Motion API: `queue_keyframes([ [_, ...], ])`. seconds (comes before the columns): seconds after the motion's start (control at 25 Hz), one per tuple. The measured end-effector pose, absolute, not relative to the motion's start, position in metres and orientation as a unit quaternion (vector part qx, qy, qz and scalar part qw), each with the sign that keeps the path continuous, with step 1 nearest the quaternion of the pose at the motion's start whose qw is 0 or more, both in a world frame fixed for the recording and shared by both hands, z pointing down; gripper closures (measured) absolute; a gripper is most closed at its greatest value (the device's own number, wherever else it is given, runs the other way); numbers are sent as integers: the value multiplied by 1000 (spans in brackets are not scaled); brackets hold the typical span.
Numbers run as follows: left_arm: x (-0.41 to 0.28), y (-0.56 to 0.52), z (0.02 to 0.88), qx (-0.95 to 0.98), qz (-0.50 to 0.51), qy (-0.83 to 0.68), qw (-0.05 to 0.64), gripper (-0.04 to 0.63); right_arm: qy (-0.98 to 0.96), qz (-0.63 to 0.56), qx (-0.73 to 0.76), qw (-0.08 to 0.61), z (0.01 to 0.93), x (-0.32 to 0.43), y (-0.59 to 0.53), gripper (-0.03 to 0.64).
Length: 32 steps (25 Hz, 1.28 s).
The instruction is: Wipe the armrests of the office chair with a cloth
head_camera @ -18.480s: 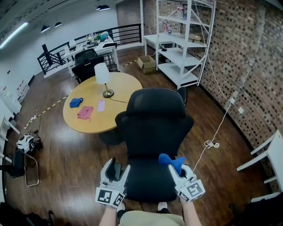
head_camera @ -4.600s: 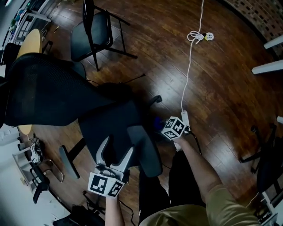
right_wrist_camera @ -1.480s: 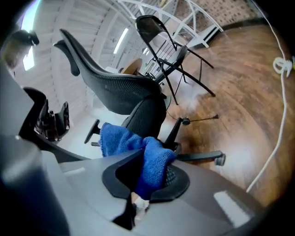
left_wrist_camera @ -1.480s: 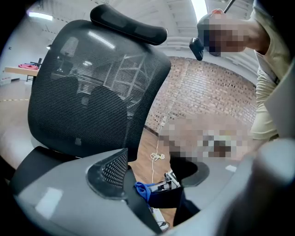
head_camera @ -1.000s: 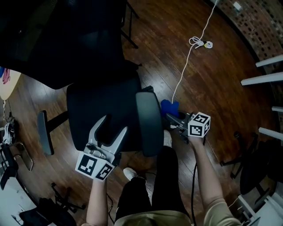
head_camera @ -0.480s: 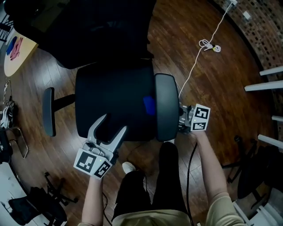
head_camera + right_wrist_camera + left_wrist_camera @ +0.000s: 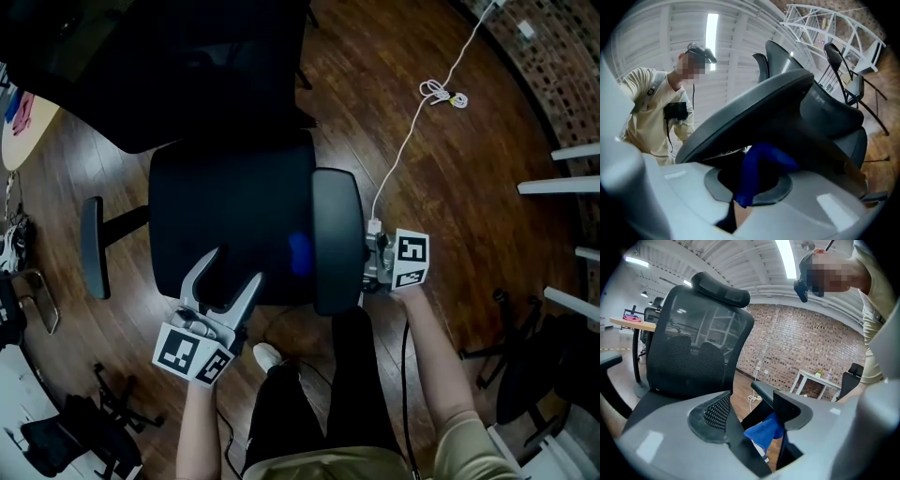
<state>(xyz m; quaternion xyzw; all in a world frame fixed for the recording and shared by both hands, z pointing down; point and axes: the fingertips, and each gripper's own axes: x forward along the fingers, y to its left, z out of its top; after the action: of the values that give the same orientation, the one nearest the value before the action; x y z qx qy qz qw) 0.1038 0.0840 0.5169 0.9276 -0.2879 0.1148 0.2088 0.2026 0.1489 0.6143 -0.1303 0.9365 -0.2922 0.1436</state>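
My right hand-held gripper [image 7: 737, 202], jaws clamped on the blue cloth [image 7: 759, 168], holds it beneath the chair's right armrest [image 7: 336, 239], apparently wiping its underside, while my left hand-held gripper [image 7: 232, 266] hovers beside that armrest, jaws wide apart and empty.

The office chair's backrest [image 7: 693, 348] is black open-weave mesh, see-through; its seat [image 7: 230, 216] looks like matt black fabric. The armrest [image 7: 336, 239] pad is smooth and dark with a faint sheen. The cloth [image 7: 759, 173] is soft blue fabric, creased in folds. The left hand-held gripper [image 7: 236, 263] is smooth pale grey plastic, lightly glossy, with a dimpled black pad inside 1 jaw. The floor [image 7: 450, 216] is dark wood planks, polished and reflective. The wall [image 7: 811, 352] is rough brick
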Motion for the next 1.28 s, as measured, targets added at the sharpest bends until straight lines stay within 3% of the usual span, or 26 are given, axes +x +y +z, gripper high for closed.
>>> queue_keyframes([
  [0.28,99,79,525,920,119,-311,205,314,913,-345,-217,4,716,207,118,600],
  [0.56,85,74,533,908,129,-341,208,314,884,-404,-228,61,754,220,96,600],
  [0.84,91,68,514,891,148,-373,212,314,835,-462,-299,6,760,269,102,600],
  [0.92,98,76,485,883,144,-387,220,314,808,-475,-345,40,726,313,123,600],
  [1.04,114,70,421,883,92,-404,218,314,820,-406,-394,82,614,381,119,600],
  [1.28,122,55,288,894,10,-413,173,318,875,-244,-414,57,370,397,97,600],
])
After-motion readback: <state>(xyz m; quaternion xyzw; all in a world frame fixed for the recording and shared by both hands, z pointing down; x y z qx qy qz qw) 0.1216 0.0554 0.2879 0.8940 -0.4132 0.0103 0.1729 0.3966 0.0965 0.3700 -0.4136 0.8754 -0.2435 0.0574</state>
